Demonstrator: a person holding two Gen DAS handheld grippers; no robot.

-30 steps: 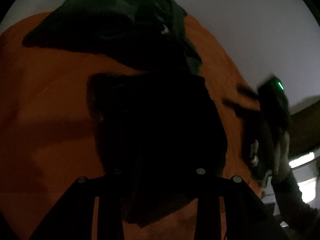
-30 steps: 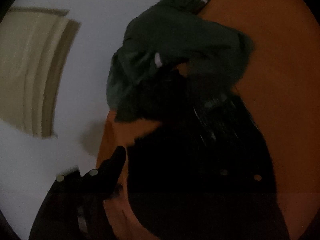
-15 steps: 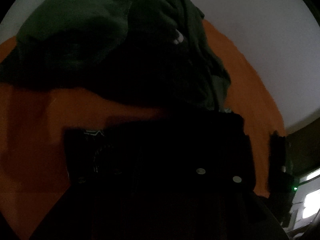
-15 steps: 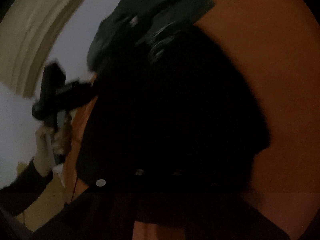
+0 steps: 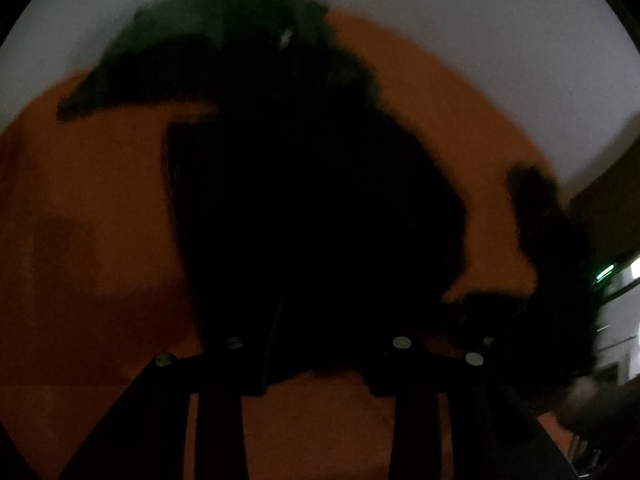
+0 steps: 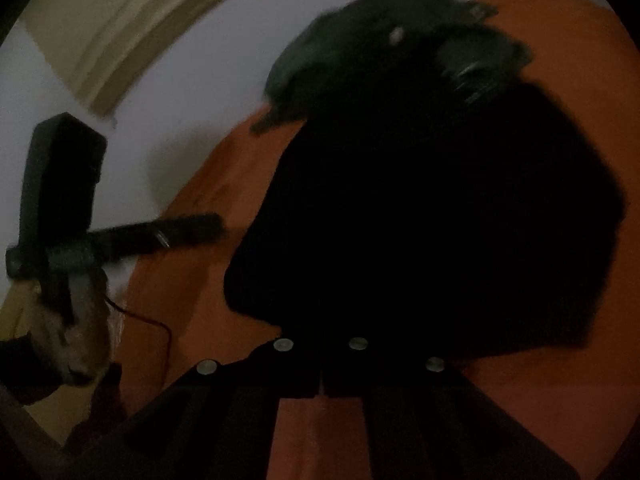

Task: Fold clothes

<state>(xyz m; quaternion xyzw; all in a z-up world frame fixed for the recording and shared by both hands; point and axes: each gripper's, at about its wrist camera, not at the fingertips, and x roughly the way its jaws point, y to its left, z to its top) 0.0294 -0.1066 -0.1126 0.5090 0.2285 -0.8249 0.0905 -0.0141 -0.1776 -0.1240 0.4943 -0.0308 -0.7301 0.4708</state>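
A black garment (image 5: 312, 220) (image 6: 432, 220) lies folded on an orange cloth (image 5: 80, 240) (image 6: 580, 60). Behind it sits a crumpled dark green garment (image 5: 224, 32) (image 6: 352, 40). My left gripper (image 5: 316, 360) points down at the black garment's near edge, its jaws apart. In the right wrist view the left gripper (image 6: 212, 224) hangs just left of that garment, clear of it. My right gripper (image 6: 320, 364) is shut, its tips at the garment's near edge. It is too dark to tell whether cloth is pinched. In the left wrist view the right gripper (image 5: 460, 308) reaches the garment's lower right corner.
A pale wall (image 5: 480, 20) rises behind the orange cloth. A beige panel (image 6: 140, 20) shows at the upper left. A person's hand (image 6: 80, 320) grasps the left gripper's handle, and a thin red wire (image 6: 160, 324) trails beside it.
The right gripper's jaws went from wide apart around the black garment to shut. The left view closed in on the green pile, then drew back. The left gripper came into the right view.
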